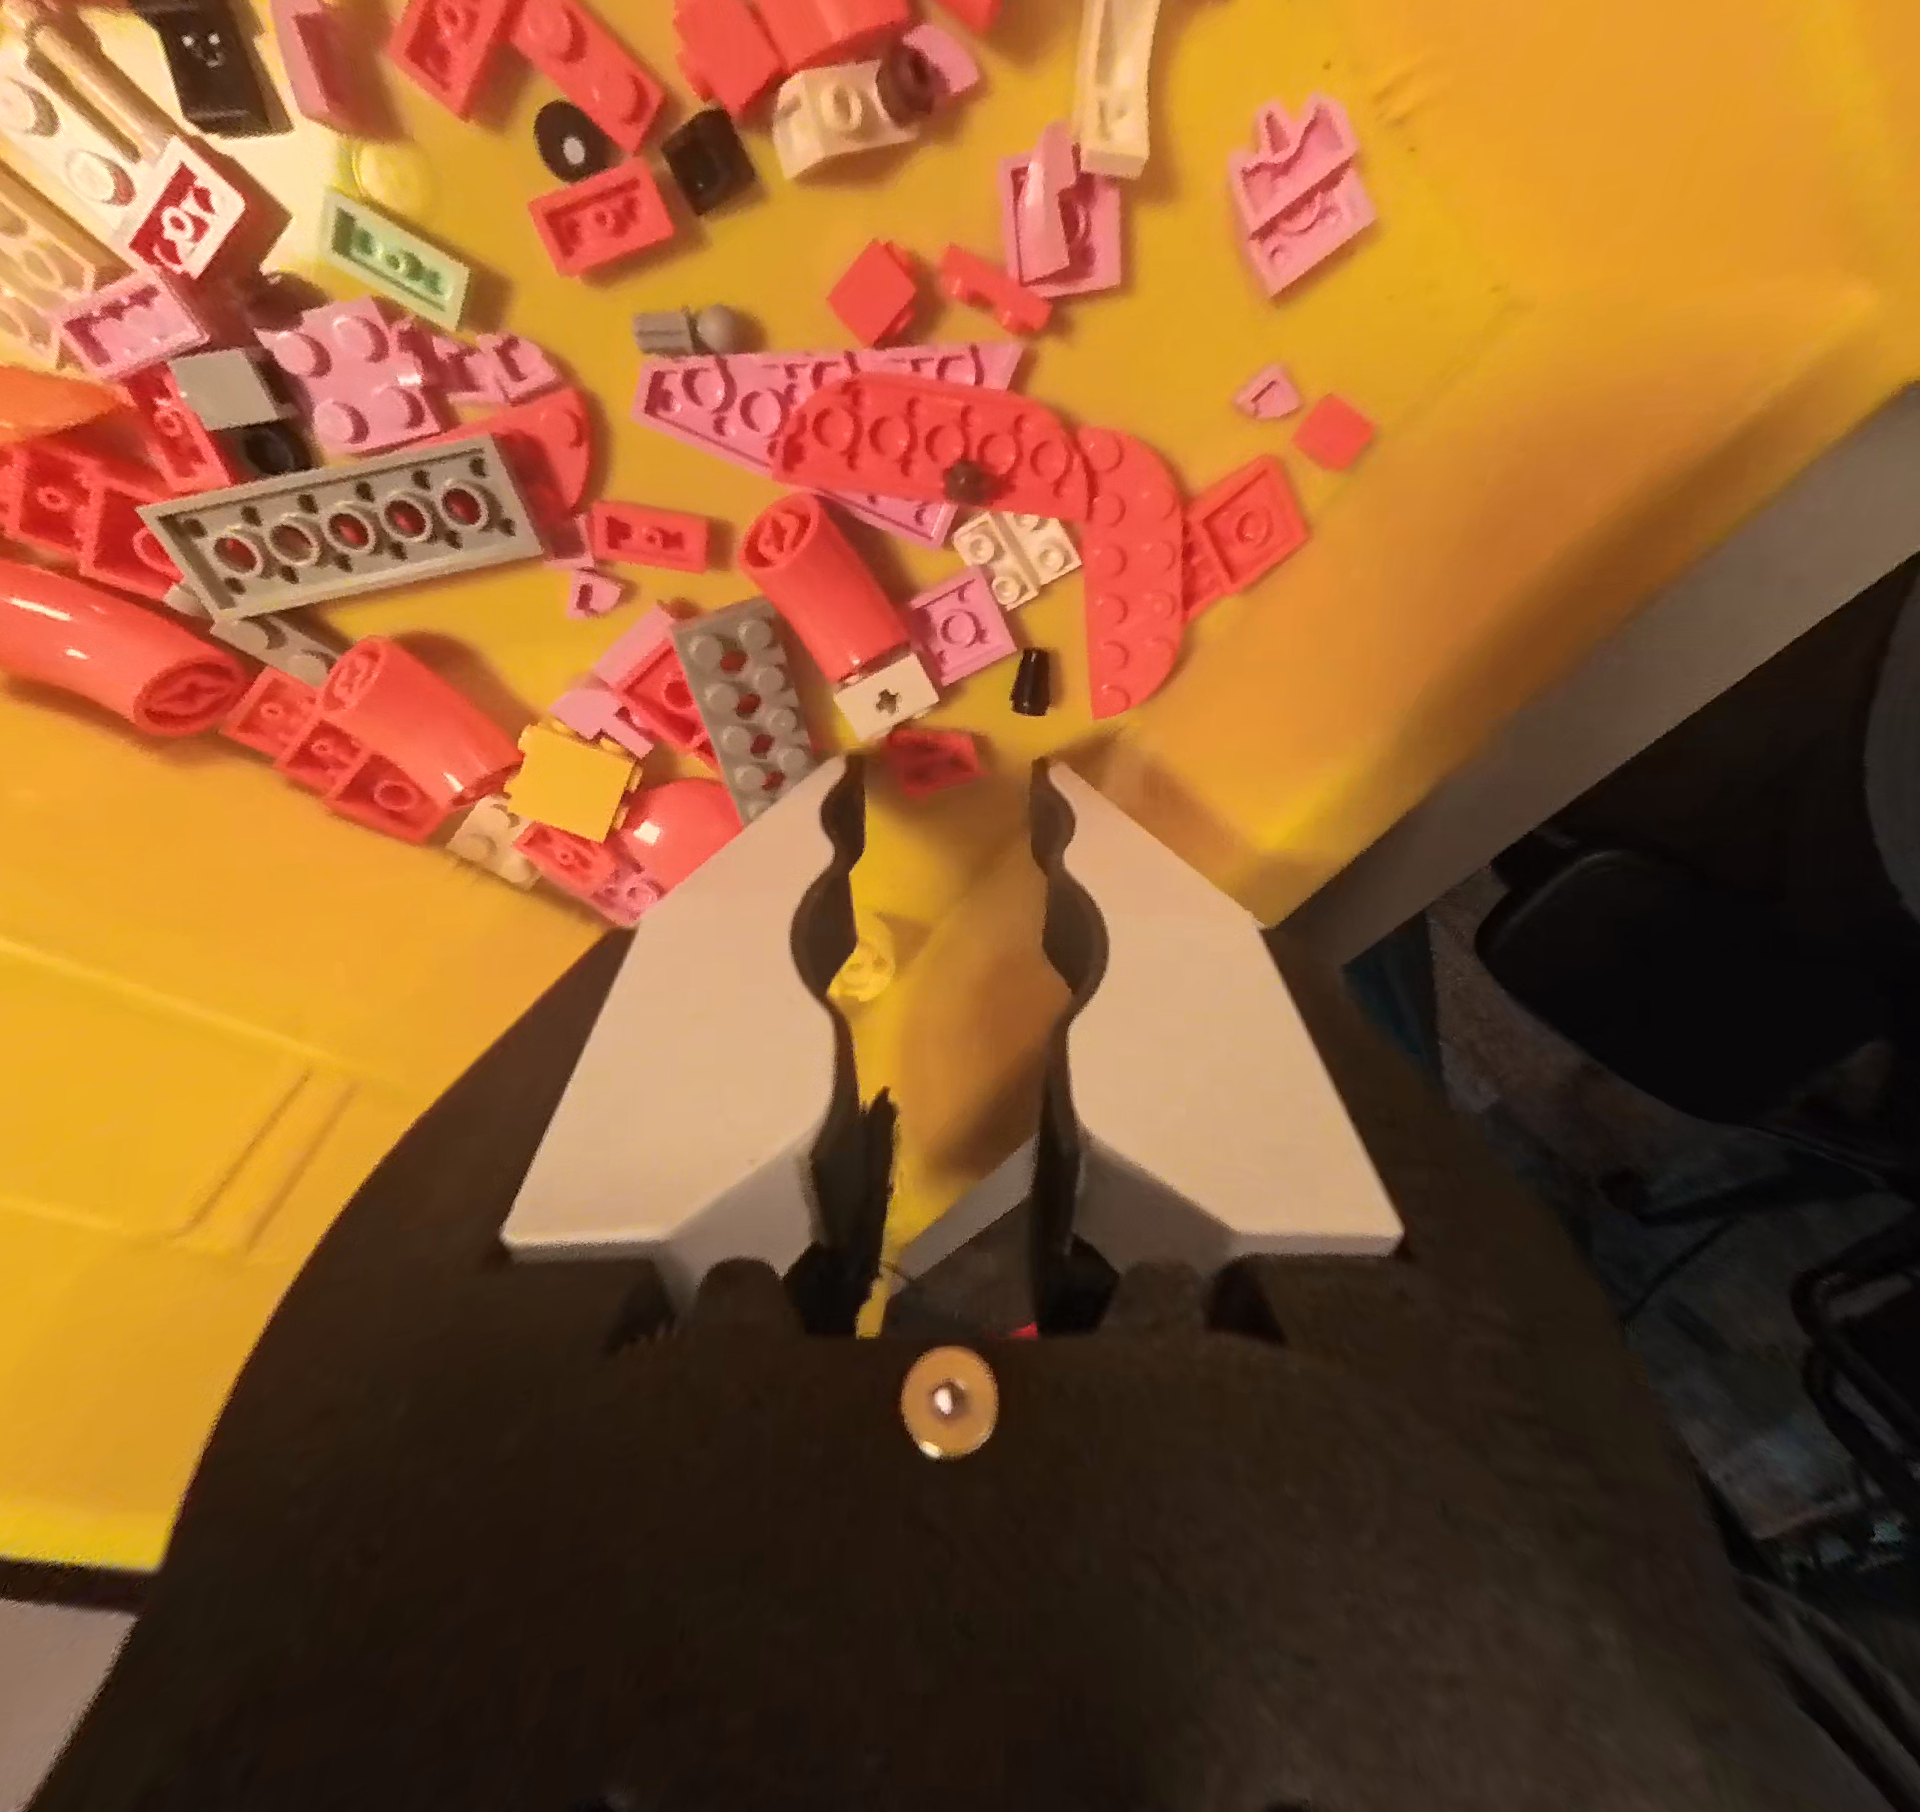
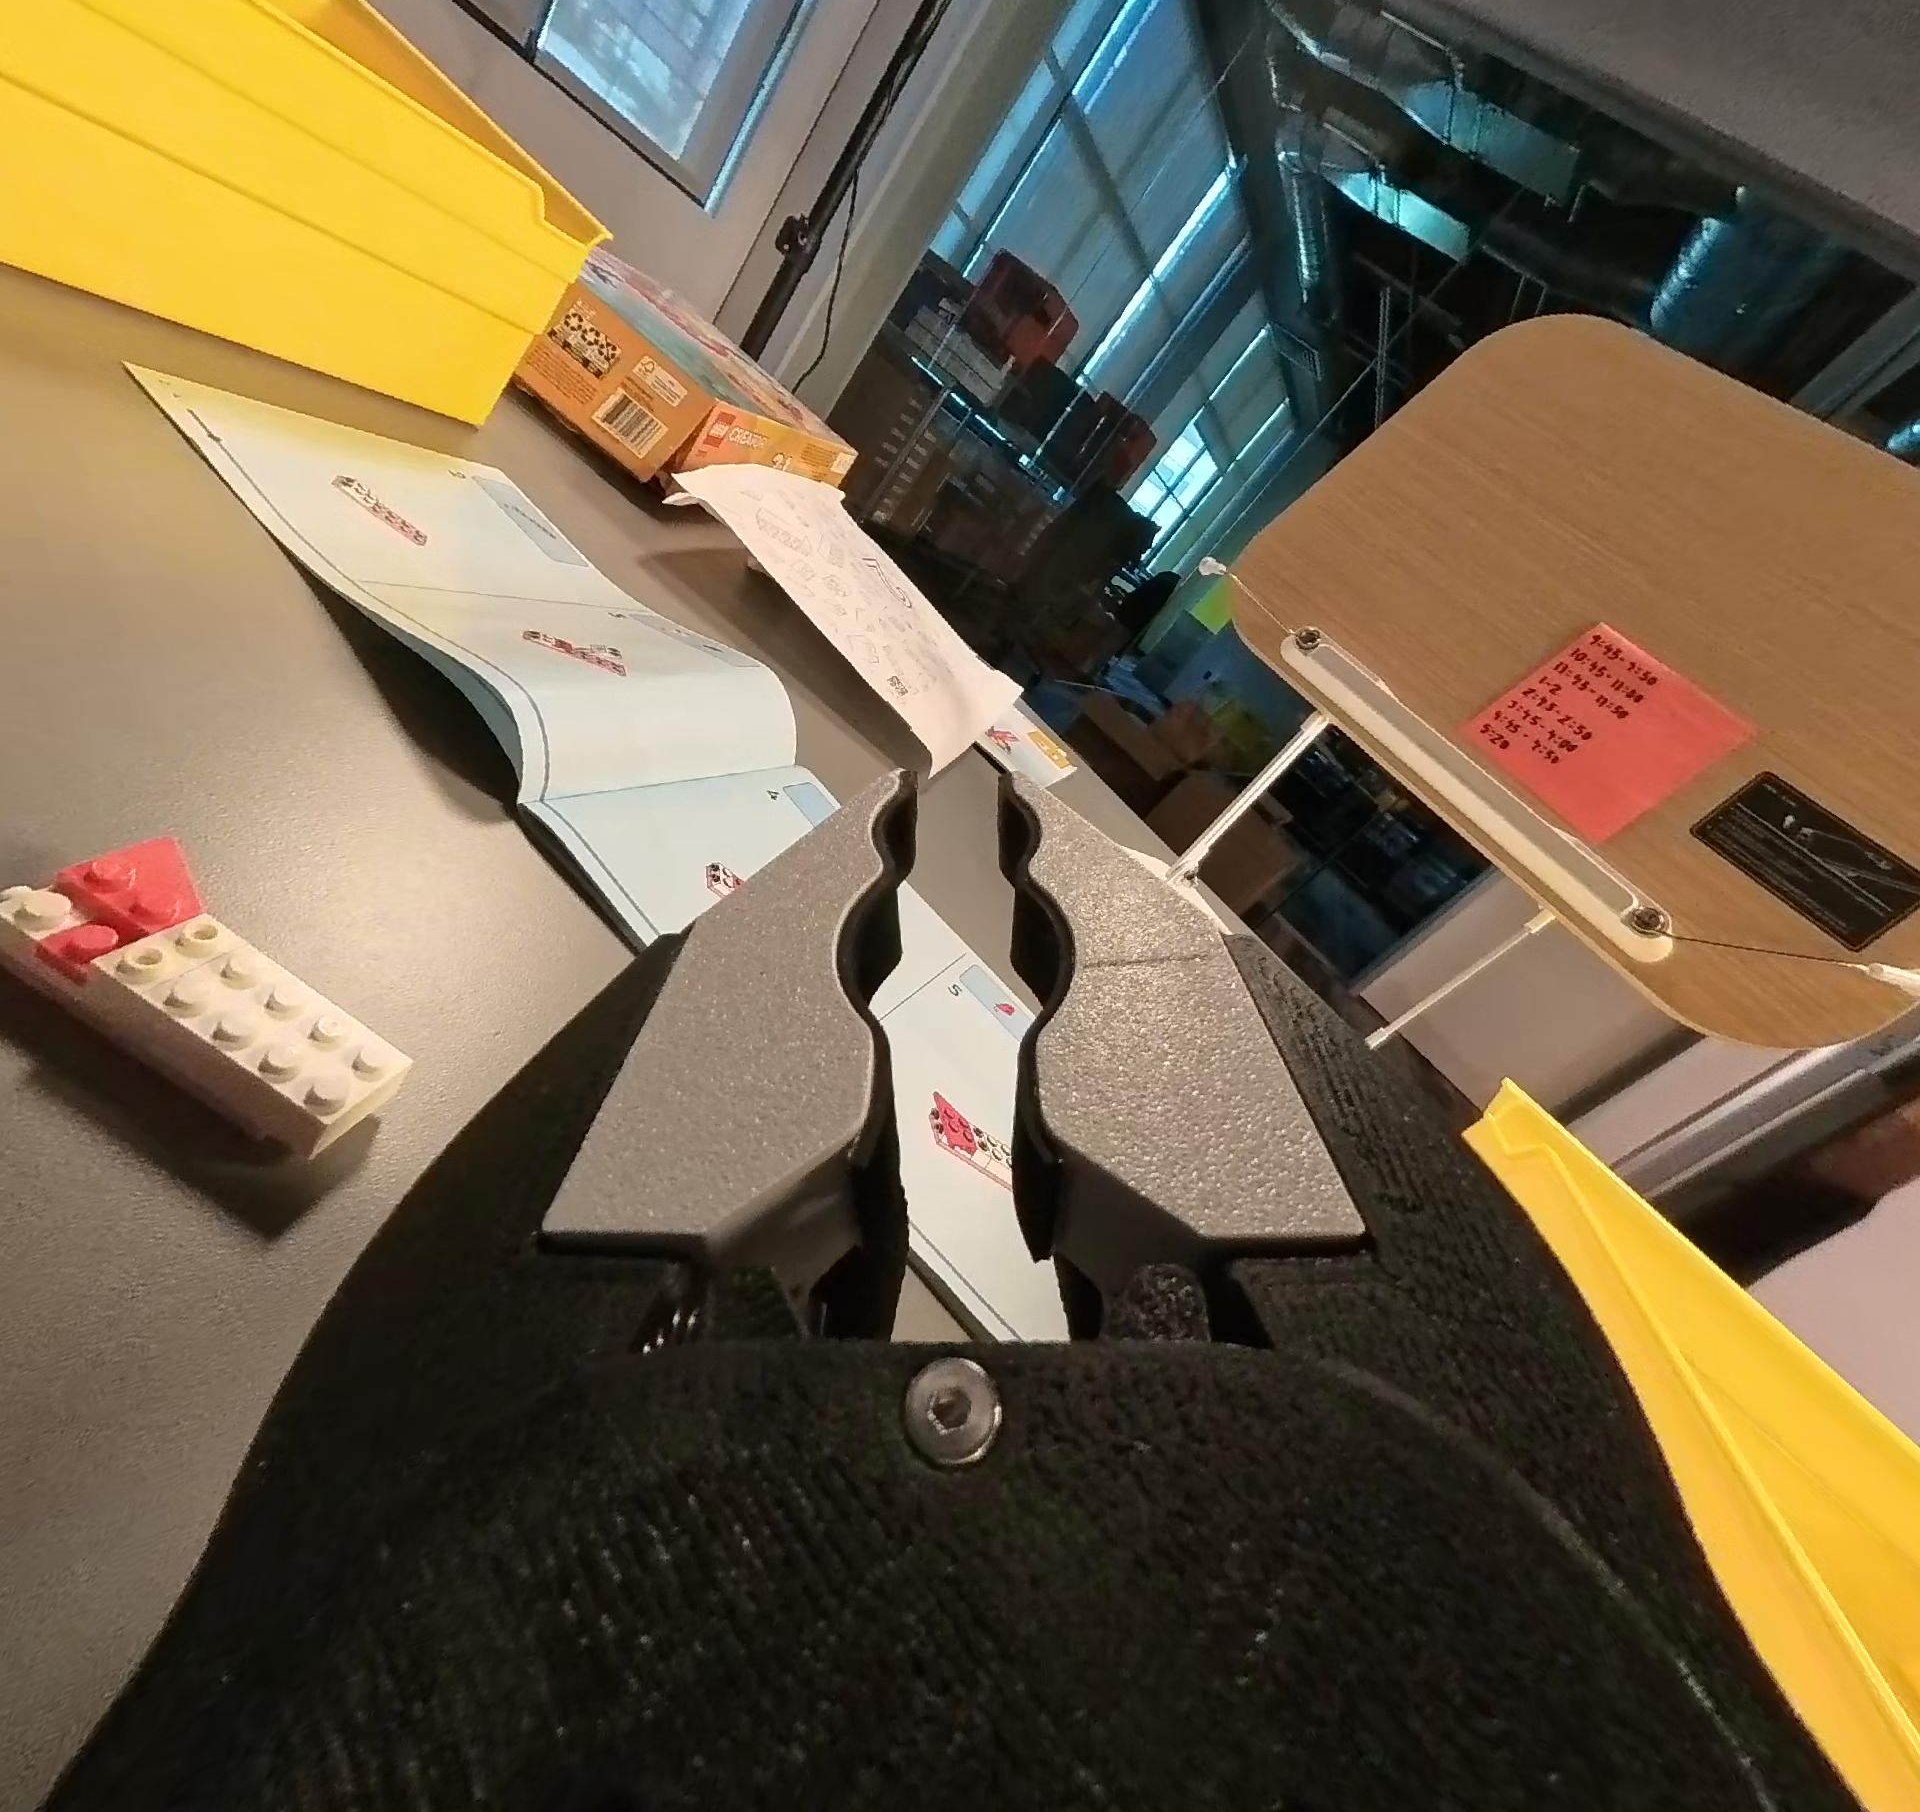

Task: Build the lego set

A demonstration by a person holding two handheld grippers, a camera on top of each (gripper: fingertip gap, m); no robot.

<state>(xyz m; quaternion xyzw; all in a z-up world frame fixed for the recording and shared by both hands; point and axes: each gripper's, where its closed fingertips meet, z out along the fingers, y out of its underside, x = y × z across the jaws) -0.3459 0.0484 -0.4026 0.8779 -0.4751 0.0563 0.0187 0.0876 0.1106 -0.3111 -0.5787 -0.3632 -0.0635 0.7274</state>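
- Hovering over a yellow tray (image 1: 1455,204), the left gripper (image 1: 948,775) has its jaws apart with nothing between them; only the tray floor shows in the gap.
- At the left of that view lies a heap of bricks: a grey holed plate (image 1: 343,526), white bricks (image 1: 73,152) and pink plates (image 1: 353,370), all touching or overlapping.
- Mid-view, a red curved plate (image 1: 1132,567) overlaps a pink wedge plate (image 1: 717,401); a red cylinder (image 1: 821,578) leans on a white cube (image 1: 883,697).
- Just ahead of the fingertips lies a small red piece (image 1: 930,756), near the left finger's tip but not held; a black cone (image 1: 1032,682) stands just beyond.
- To the right the tray rim meets a grey table edge (image 1: 1662,640), with dark floor (image 1: 1662,1139) below.
- In the right wrist view, a white-and-red brick assembly (image 2: 197,983) sits at the left on a grey tabletop (image 2: 208,671).
- Behind it stands a stack of yellow trays (image 2: 260,183), with an orange box (image 2: 675,401) beside it.
- An open booklet (image 2: 582,682) lies mid-table, a white sheet (image 2: 873,619) past it.
- The right gripper (image 2: 958,791) hangs low over the booklet, jaws slightly parted, nothing in them.
- Windows (image 2: 665,17) and a light stand (image 2: 883,121) fill the back; at the right, a wooden panel (image 2: 1558,567) bears a pink note (image 2: 1605,728), and a yellow tray corner (image 2: 1714,1399) sits below.
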